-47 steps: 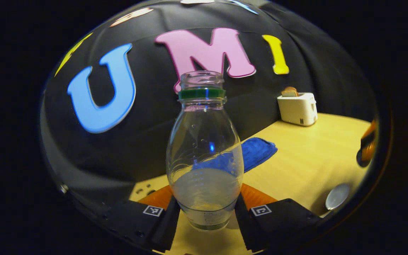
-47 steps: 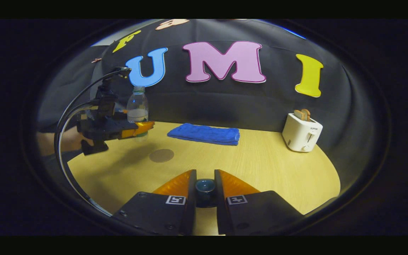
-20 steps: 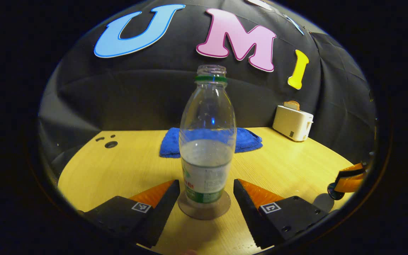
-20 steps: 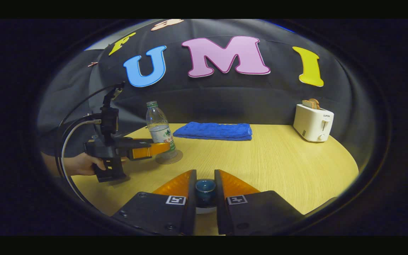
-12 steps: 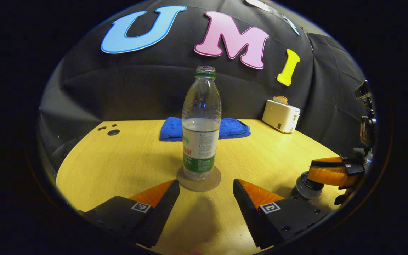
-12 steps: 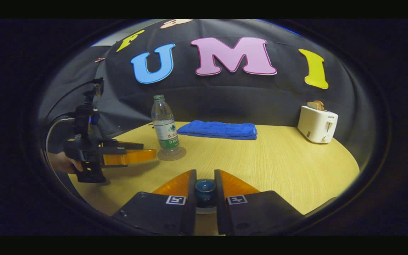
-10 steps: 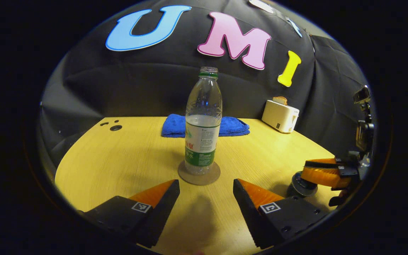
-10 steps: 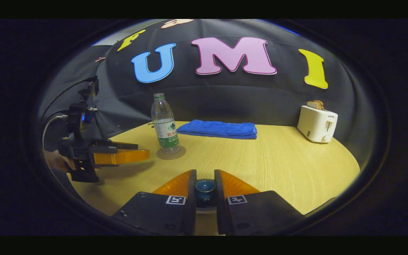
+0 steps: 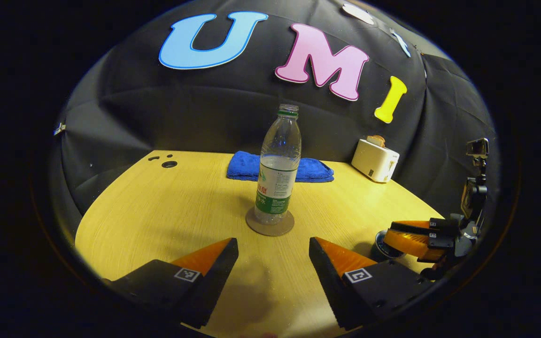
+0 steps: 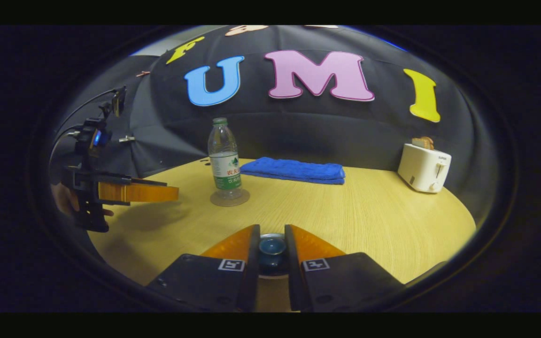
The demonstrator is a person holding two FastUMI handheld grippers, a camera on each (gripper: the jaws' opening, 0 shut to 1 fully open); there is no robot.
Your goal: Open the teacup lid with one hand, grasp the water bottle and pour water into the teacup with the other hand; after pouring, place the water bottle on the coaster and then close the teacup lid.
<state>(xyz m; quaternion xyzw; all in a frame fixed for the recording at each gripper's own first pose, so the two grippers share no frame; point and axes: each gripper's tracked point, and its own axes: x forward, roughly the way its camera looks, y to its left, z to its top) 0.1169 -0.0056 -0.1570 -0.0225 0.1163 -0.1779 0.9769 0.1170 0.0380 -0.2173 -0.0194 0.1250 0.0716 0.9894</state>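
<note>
the bottle [image 9: 277,173] stands upright and uncapped on the round coaster [image 9: 270,224] near the middle of the table [image 9: 158,211], partly filled with water. the left hand-held gripper [image 9: 273,256] hangs low over the table in front of it, jaws spread apart with nothing between them, well short of the coaster; in the right gripper view that same gripper [image 10: 172,192] shows at the left edge, with a hand [image 10: 66,199] behind it and its fingers level, pointing toward the bottle [image 10: 224,157]. the right hand-held gripper [image 10: 272,253] is clamped on the knob of the lid [image 10: 272,245], both fingers pressing its sides. in the left gripper view that gripper [image 9: 392,232] sits at the far right over the cup [image 9: 383,244]; whether the lid is seated on the cup cannot be told. a folded blue towel [image 9: 280,170] lies behind the bottle by the wall, and a white toaster [image 9: 374,160] stands at the table's far right.
</note>
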